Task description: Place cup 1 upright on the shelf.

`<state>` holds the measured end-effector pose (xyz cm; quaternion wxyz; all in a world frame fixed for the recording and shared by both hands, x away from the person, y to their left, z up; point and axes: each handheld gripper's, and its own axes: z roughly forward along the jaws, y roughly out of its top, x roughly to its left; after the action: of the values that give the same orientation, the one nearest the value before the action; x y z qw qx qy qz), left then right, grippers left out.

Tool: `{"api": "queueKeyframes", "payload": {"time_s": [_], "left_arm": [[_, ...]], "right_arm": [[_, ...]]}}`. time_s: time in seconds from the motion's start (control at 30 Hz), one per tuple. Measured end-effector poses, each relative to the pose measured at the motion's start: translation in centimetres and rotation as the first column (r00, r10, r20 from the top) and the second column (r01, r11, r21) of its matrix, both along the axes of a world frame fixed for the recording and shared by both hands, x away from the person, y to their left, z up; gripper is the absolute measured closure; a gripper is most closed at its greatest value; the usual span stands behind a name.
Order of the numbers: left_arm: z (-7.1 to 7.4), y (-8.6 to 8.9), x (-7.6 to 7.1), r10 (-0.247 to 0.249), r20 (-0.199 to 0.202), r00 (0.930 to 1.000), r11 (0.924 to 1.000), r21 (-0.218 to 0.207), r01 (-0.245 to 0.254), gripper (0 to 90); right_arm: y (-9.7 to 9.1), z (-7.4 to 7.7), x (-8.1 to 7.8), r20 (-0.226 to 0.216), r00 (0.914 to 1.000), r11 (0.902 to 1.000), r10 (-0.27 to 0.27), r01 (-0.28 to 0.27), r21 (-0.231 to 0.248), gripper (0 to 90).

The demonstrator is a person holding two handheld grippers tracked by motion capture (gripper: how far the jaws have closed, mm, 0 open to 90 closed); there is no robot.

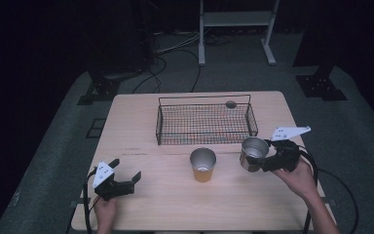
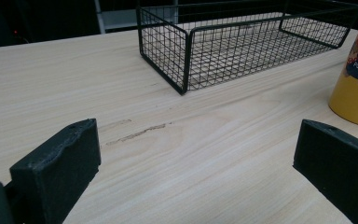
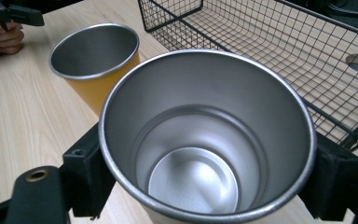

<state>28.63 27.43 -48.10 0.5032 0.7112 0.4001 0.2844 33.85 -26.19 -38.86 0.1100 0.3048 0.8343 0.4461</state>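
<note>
Beside the wire basket (image 1: 204,122), the right gripper (image 1: 263,158) is clamped on a steel cup (image 1: 253,153); the left gripper (image 1: 126,175) rests with jaws apart near the yellow cup (image 1: 203,165)

The left gripper (image 1: 126,181) rests low with jaws wide apart, while the right gripper (image 1: 265,158) is raised, jaws clamped.

The yellow cup (image 2: 356,74) bears a blue label reading "PUPPY"
</note>
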Motion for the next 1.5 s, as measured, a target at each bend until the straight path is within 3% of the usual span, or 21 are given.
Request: {"api": "queueKeyframes", "payload": {"time_s": [0.77, 1.5], "left_arm": [[0.0, 0.0, 0.1, -0.002, 0.003, 1.0, 1.0, -0.001, 0.002, 0.0], [0.0, 0.0, 0.1, -0.003, 0.001, 1.0, 1.0, -0.002, 0.003, 0.0]], "right_arm": [[1.3, 2.4, 5.7, -0.025, 0.9996, 0.9999, 0.009, -0.009, -0.008, 17.6], [2.7, 3.4, 10.5, -0.035, 0.9993, 0.9999, -0.009, 0.009, 0.008, 17.6]]}}
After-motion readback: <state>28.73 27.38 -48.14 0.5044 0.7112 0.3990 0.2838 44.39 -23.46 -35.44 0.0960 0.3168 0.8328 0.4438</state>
